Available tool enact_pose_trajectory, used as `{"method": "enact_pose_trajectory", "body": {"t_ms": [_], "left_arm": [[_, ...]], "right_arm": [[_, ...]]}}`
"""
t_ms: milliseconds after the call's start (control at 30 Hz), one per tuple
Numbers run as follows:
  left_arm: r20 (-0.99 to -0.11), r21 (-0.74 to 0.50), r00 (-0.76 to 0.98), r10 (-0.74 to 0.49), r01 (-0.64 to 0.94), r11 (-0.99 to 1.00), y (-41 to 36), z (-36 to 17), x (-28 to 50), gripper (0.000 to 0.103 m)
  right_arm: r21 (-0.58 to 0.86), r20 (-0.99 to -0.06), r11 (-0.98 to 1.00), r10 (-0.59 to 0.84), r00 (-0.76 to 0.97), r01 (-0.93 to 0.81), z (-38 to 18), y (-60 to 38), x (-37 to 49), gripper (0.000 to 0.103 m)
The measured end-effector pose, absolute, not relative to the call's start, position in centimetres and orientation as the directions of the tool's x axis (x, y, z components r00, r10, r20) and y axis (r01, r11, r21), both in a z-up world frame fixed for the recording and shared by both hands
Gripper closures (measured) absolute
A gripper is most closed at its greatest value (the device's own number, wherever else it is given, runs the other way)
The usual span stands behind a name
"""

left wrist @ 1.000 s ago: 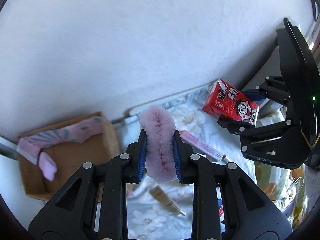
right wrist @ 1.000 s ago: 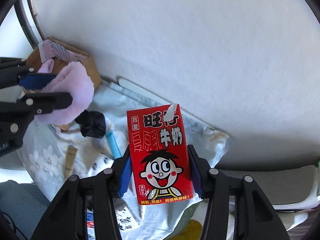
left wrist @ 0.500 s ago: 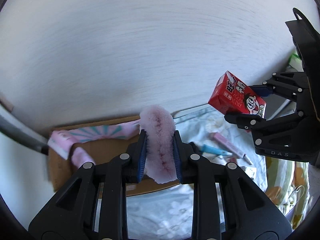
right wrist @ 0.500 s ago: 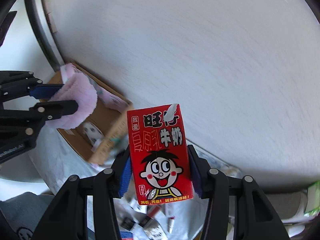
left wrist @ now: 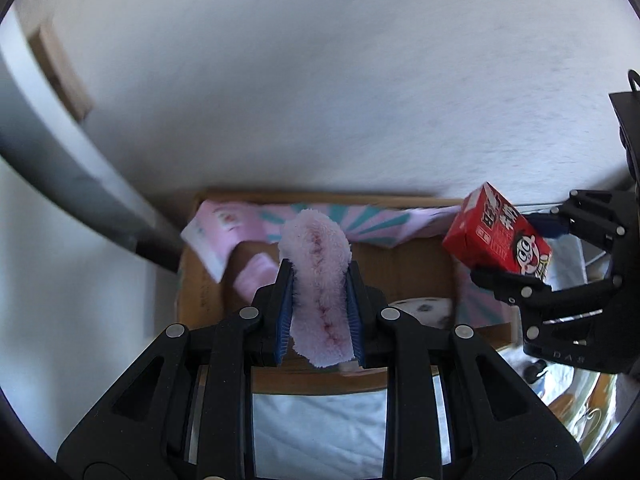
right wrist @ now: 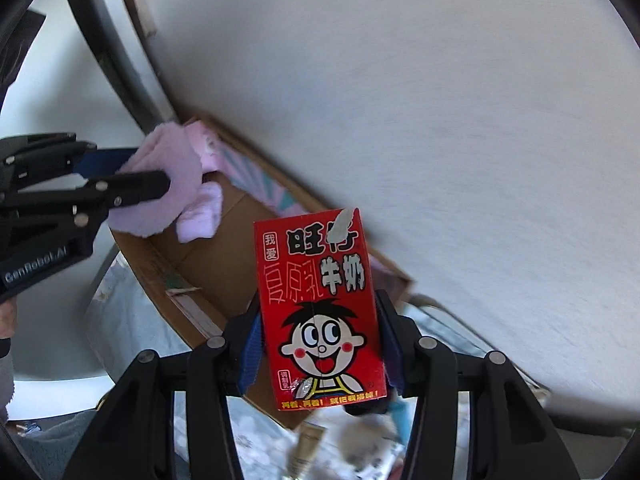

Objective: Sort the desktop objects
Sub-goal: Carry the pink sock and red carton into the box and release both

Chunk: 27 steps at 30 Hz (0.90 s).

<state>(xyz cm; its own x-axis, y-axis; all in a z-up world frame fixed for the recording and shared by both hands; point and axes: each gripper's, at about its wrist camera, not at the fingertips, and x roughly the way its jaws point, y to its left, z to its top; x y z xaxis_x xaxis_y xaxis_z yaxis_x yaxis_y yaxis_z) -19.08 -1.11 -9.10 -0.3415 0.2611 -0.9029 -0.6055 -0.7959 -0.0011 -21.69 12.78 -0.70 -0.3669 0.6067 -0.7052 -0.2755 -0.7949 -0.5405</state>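
Both wrist views look down, close; share cardboard box (left wrist: pixel 412 272).

- The open brown cardboard box (left wrist: pixel 404 276) has bare floor across its middle and right part, free from above.
- A pink and teal patterned packet (left wrist: pixel 248 224) drapes its far rim; a small pink fluffy piece (right wrist: pixel 202 216) fills the left corner.
- The white wall (left wrist: pixel 320 80) closes directly behind the box.
- A dark grey curved bar (left wrist: pixel 68 176) crosses to its left.

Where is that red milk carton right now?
The red milk carton is clamped upright in the right tool, held above the near corner of the open cardboard box. To its left, the left tool holds a fluffy pink cloth.
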Motion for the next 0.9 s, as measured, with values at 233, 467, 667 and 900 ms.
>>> {"method": "enact_pose_trajectory", "body": {"t_ms": [233, 467, 667, 900], "left_arm": [[-0.925, -0.003, -0.305, 0.226, -0.590, -0.808, -2.5, -12.2, -21.0, 0.081], [-0.932, -0.009, -0.284, 0.226, -0.604, -0.797, -2.0, -13.4, -21.4, 0.081], [-0.915, -0.045, -0.291, 0.279, -0.613, -0.789, -1.7, -13.1, -21.5, 0.038], [-0.913, -0.038, -0.301, 0.274, -0.607, -0.794, -1.7, -12.6, -21.6, 0.000]], "right_arm": [[-0.521, -0.755, -0.804, 0.591, -0.285, -0.287, -3.6, 14.4, -23.6, 0.056], [-0.508, -0.774, -0.801, 0.586, -0.240, -0.316, -4.9, 14.0, -23.1, 0.056], [-0.516, -0.774, -0.793, 0.594, -0.220, -0.323, -5.7, 13.9, -24.3, 0.055], [-0.474, -0.782, -0.790, 0.581, -0.226, -0.388, -5.6, 14.4, -24.3, 0.000]]}}
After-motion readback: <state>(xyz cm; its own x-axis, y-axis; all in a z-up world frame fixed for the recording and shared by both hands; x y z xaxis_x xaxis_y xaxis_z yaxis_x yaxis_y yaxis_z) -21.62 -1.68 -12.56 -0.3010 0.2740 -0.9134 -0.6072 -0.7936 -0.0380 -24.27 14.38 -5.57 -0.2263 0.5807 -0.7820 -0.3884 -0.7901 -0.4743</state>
